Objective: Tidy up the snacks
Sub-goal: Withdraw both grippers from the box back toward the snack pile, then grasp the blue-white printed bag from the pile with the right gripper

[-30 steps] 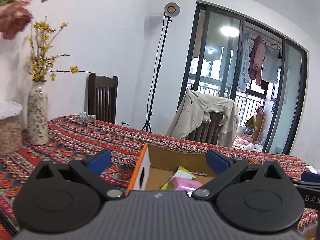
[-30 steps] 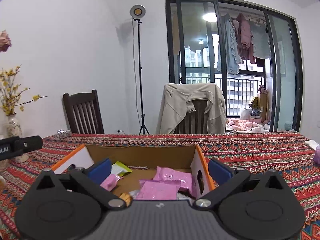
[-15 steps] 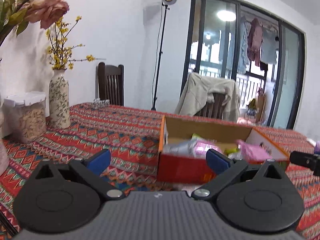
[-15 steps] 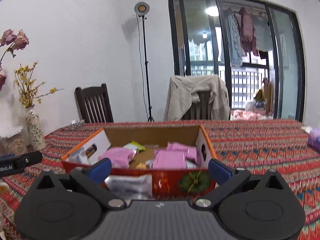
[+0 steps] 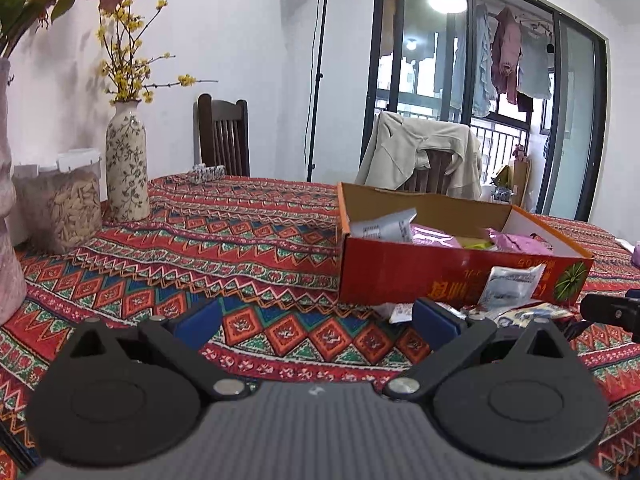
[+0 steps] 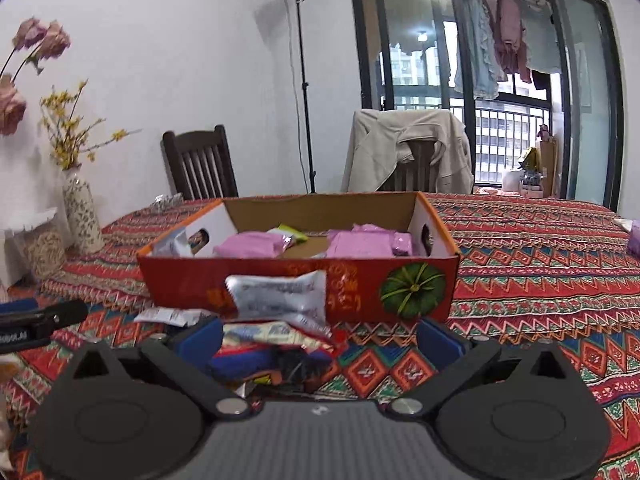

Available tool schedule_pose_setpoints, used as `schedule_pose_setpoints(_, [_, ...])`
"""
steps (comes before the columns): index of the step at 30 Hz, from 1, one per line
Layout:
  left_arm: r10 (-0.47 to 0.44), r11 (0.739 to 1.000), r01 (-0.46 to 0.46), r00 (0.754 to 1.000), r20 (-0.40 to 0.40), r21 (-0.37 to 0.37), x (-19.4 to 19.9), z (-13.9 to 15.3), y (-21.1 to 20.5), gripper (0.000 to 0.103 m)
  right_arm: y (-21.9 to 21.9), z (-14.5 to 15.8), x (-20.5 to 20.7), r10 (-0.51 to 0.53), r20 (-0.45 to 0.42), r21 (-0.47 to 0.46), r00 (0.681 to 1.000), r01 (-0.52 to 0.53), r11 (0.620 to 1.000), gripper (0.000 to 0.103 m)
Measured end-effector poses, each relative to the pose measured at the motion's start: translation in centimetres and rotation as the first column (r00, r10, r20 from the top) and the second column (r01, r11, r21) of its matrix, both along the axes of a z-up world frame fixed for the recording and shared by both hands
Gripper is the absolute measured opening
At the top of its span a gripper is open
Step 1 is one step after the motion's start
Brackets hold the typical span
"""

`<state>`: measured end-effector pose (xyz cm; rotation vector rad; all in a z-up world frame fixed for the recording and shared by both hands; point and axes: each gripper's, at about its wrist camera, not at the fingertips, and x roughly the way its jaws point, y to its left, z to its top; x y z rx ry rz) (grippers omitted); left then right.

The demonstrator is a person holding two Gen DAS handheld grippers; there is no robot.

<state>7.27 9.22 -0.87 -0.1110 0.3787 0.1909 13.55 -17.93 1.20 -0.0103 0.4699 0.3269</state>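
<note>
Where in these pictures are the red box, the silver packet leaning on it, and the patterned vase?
red box (image 6: 404,276), right wrist view, on its front wall.
silver packet (image 6: 280,296), right wrist view, on its middle.
patterned vase (image 5: 127,168), left wrist view, on its belly.

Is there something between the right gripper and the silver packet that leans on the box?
Nothing visible blocks it. The right gripper is open, and the silver packet leans on the box front just beyond its fingertips, above other loose packets.
</note>
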Motion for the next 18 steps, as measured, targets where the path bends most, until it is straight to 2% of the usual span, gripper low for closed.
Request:
schedule_pose_setpoints(11, [-0.007, 0.997, 0.002, 0.998, -0.061, -0.08, 1.3, -1.7, 1.7, 0.103, 2.6, 0.1, 1.2, 0.038, -0.023, -0.035, 0.999, -0.039, 0.999, 0.103])
schedule_pose_setpoints(14, [-0.015, 0.995, 0.01, 0.998, -0.055, -0.098, 1.2, -1.8, 2.0, 0.103, 3.6, 0.3, 2.3, 0.056, -0.046, -0.029, 0.997, -0.057, 0.998, 0.103])
schedule_pose_setpoints(18, [-0.021, 0.99, 0.015, 0.999, -0.041, -0.137, 0.9, -1.9, 2.5, 0.103, 5.6, -0.1, 4.3, 0.062, -0.086, -0.097, 0.994, -0.071, 0.993, 0.103])
